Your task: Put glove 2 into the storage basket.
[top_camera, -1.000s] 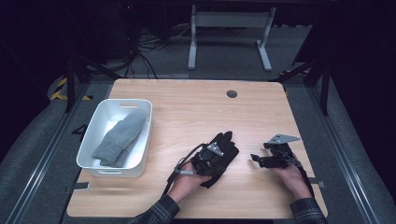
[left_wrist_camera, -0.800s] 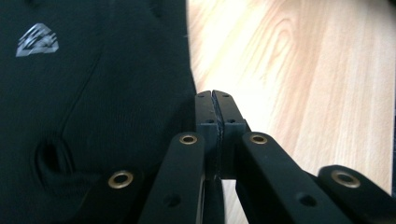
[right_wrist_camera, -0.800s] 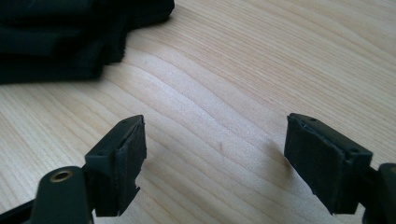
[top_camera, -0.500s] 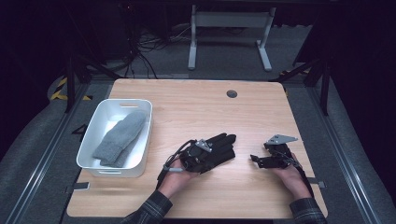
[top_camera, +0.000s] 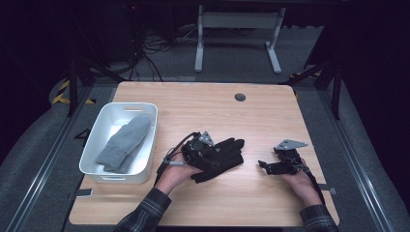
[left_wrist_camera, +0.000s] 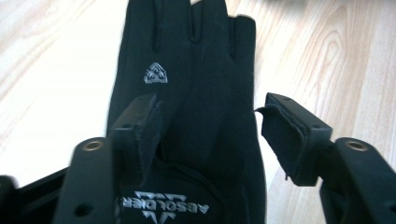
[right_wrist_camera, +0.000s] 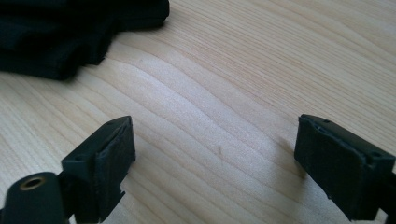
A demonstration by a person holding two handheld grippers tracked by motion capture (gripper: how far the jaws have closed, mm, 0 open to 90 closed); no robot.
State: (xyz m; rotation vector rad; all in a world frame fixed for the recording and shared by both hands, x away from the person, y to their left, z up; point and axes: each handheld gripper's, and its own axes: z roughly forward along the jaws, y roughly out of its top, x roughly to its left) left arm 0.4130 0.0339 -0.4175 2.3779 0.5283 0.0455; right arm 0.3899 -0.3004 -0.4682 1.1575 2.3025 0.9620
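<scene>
Sorting in progress: near the front edge of the tabletop (top_camera: 270,116), the black glove (top_camera: 223,155) lies flat at mid-width, not yet binned. The left hand-held gripper (left_wrist_camera: 210,135) has just been opening; its jaws straddle the glove's cuff, pads apart from it. The right hand-held gripper (right_wrist_camera: 212,158), towards the right edge, gapes over bare wood. Farther left, the white bin (top_camera: 99,140) already holds a grey mitten (top_camera: 124,143)
</scene>
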